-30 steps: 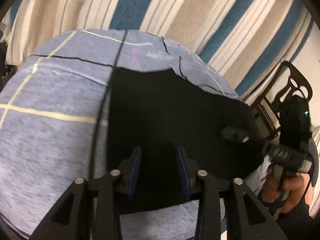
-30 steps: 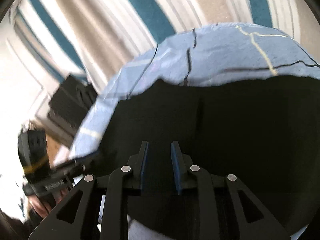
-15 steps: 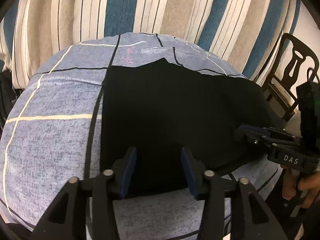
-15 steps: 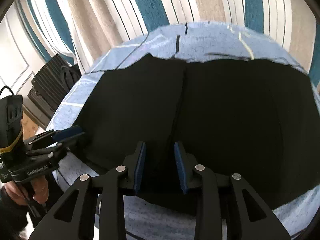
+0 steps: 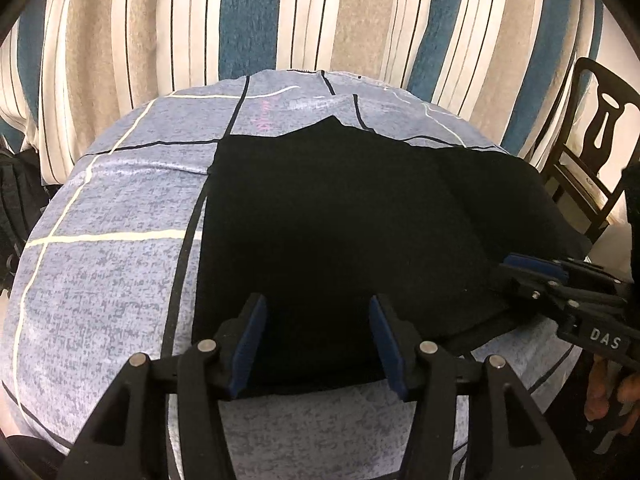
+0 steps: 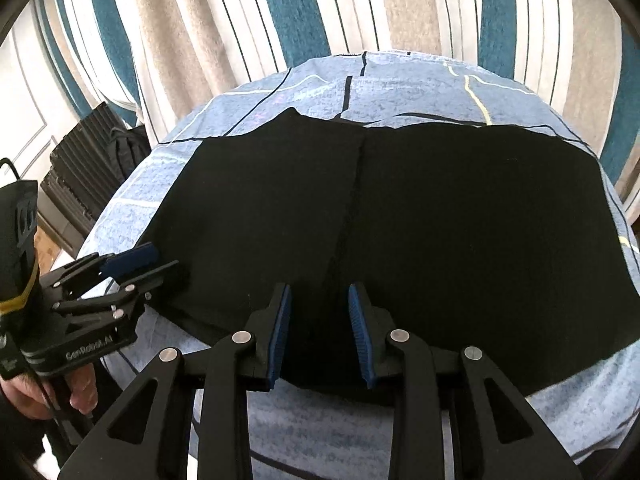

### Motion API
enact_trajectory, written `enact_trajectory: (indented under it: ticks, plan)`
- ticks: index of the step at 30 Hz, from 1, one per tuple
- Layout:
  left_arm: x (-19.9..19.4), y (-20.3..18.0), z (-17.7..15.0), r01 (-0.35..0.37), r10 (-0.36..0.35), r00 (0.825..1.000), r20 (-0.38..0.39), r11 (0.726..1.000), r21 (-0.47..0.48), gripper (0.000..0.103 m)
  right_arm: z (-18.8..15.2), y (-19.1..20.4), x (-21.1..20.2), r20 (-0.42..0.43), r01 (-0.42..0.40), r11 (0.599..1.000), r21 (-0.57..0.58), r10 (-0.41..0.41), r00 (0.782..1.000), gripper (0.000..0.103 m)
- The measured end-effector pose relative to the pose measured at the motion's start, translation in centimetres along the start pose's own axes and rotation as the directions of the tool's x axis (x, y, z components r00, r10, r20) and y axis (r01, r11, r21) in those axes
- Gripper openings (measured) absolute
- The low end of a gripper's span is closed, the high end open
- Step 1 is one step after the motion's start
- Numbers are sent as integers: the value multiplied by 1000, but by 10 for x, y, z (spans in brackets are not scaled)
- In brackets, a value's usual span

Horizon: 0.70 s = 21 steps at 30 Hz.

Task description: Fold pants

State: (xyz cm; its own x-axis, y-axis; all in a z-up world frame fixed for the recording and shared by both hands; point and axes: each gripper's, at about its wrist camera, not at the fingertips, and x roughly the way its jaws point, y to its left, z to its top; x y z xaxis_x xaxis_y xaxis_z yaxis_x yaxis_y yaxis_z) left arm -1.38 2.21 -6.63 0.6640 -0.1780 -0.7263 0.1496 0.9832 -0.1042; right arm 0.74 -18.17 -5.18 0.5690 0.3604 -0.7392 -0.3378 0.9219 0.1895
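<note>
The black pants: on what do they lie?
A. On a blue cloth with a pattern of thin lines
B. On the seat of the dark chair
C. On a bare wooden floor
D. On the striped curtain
A: the black pants lie spread flat on the blue cloth with thin dark and pale lines, and the striped curtain hangs behind it.
</note>
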Motion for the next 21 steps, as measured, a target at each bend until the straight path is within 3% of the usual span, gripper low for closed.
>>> enact_trajectory:
  ticks: [11, 14, 17, 21]
  plan:
    - [0, -3, -2, -20, 20, 1000, -2, 1000, 9, 57, -11, -49, -34, 59, -10, 992, 127, 3, 998, 30]
    - [0, -3, -2, -18, 18, 1000, -8, 1000, 11, 57, -13, -62, -43, 64, 80, 984, 158, -91, 994, 30]
    - [-1, -2, -2, -16, 16, 1000, -11, 1000, 17, 57, -19, -89, -56, 65, 150, 956, 253, -172, 983, 31]
    - [-1, -2, -2, -15, 16, 1000, -13, 1000, 18, 57, -30, -116, -79, 104, 101, 913, 395, -153, 983, 31]
